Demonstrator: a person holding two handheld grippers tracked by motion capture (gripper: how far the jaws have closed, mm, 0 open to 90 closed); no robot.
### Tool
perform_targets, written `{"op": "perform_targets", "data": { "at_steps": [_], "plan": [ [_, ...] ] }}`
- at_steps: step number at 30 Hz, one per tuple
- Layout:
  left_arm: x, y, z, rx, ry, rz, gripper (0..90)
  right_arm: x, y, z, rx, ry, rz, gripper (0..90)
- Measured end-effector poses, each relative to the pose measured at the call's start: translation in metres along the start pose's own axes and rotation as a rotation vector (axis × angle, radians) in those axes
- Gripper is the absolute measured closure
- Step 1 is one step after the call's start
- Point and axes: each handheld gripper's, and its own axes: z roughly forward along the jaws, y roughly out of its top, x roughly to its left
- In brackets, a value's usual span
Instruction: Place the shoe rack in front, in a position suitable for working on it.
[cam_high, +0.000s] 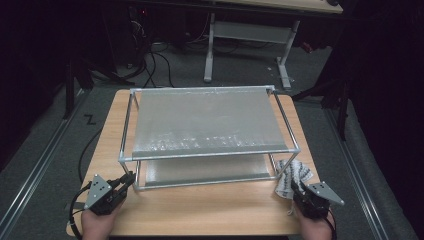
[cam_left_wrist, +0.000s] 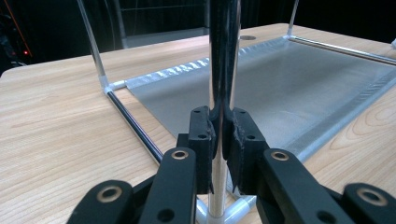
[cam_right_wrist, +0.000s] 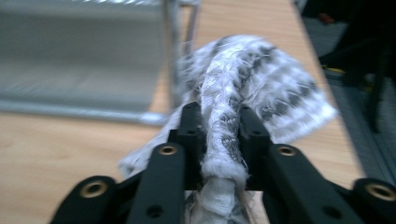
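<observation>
The left gripper (cam_high: 126, 181) has its fingers (cam_left_wrist: 201, 135) clamped on the near-left upright post (cam_left_wrist: 223, 56) of the metal rack (cam_high: 207, 155), which stands on the wooden table (cam_high: 200, 210). At the rack's near-right corner, the right gripper (cam_high: 296, 189) pinches a bunched checked cloth (cam_right_wrist: 233, 107) between its fingers (cam_right_wrist: 254, 135), the cloth resting on the table just beside the rack's leg.

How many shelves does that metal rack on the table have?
2. The upper shelf spans the top of the rack's frame; the lower shelf lies just above the table, partly hidden beneath the upper one.
</observation>
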Motion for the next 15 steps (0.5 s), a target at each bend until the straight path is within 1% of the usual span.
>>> {"op": "perform_targets", "data": {
  "at_steps": [4, 5, 6, 7, 8, 9, 10, 11, 13, 15],
  "plan": [
    [-0.001, 0.000, 0.001, 0.005, 0.007, -0.001, 80.6, -0.010, 0.010, 0.002, -0.027, -0.054, 0.011, 72.6],
    [-0.001, 0.000, 0.001, 0.005, 0.007, -0.001, 80.6, -0.010, 0.010, 0.002, -0.027, -0.054, 0.011, 72.6],
    [-0.001, 0.000, 0.001, 0.005, 0.008, -0.002, 80.6, -0.014, 0.016, 0.007, -0.036, -0.065, 0.012, 74.3],
    [-0.001, 0.000, 0.001, 0.005, 0.008, -0.002, 80.6, -0.014, 0.016, 0.007, -0.036, -0.065, 0.012, 74.3],
    [-0.001, 0.000, 0.001, 0.007, 0.011, -0.004, 80.6, -0.017, 0.022, 0.013, -0.041, -0.060, 0.024, 76.8],
    [-0.001, 0.000, 0.001, 0.008, 0.012, -0.005, 80.6, -0.018, 0.024, 0.016, -0.036, -0.053, 0.030, 77.3],
    [-0.001, 0.000, 0.001, 0.008, 0.012, -0.005, 80.7, -0.018, 0.024, 0.016, -0.036, -0.053, 0.030, 77.3],
    [-0.001, 0.000, 0.001, 0.008, 0.016, -0.004, 80.7, -0.018, 0.030, 0.022, -0.037, -0.045, 0.028, 77.9],
    [-0.002, 0.000, 0.001, 0.008, 0.020, -0.002, 80.6, -0.017, 0.034, 0.029, -0.035, -0.033, 0.018, 78.1],
    [-0.002, 0.000, 0.001, 0.009, 0.024, -0.001, 80.6, -0.016, 0.036, 0.031, -0.033, -0.029, 0.021, 78.2]
  ]
}}
